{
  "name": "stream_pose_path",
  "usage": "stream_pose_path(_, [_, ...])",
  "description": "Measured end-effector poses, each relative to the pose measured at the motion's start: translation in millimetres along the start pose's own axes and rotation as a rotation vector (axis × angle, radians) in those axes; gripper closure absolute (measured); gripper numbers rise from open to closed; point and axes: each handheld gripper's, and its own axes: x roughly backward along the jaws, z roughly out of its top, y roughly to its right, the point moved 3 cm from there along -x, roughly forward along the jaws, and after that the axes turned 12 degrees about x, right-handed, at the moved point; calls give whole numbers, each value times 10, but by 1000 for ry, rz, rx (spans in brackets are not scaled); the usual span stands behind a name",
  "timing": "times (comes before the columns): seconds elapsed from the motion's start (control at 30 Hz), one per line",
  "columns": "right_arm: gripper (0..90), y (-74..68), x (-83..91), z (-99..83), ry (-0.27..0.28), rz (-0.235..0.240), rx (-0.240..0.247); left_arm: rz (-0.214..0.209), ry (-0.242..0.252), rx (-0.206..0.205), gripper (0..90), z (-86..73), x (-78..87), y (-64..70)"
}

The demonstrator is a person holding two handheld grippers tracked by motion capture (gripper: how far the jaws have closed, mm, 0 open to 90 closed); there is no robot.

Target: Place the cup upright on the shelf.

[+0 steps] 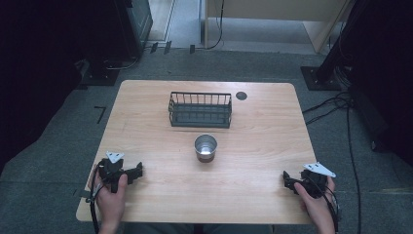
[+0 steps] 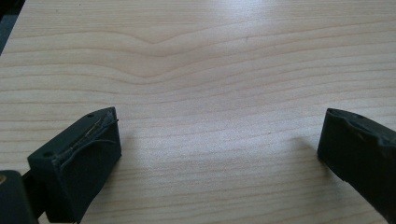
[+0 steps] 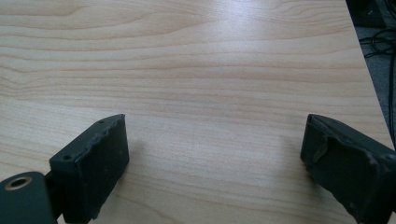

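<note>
On the table (image 1: 253, 146), both claws gape wide, holding nothing.

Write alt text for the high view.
A shiny round metal cup stands mid-table on a light wooden table, just in front of a dark wire rectangular basket. Near the front edge, a person's hands hold the left claw and the right claw, both apart from the cup.
</note>
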Motion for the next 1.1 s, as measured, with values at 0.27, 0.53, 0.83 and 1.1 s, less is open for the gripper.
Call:
stream_pose_path(0.27, [4, -49, -5, 13, -31, 0, -11, 0, 0, -1, 0, 0, 0, 0])
stream_pose_path(0.53, [4, -173, 81, 218, -4, 46, -46, 0, 0, -1, 0, 0, 0, 0])
stream_pose_path(0.83, [7, -409, 121, 456, 27, 89, 12, 0, 0, -1, 0, 1, 0, 0])
stream_pose_path(1.1, [7, -596, 112, 613, 55, 121, 37, 0, 0, -1, 0, 1, 0, 0])
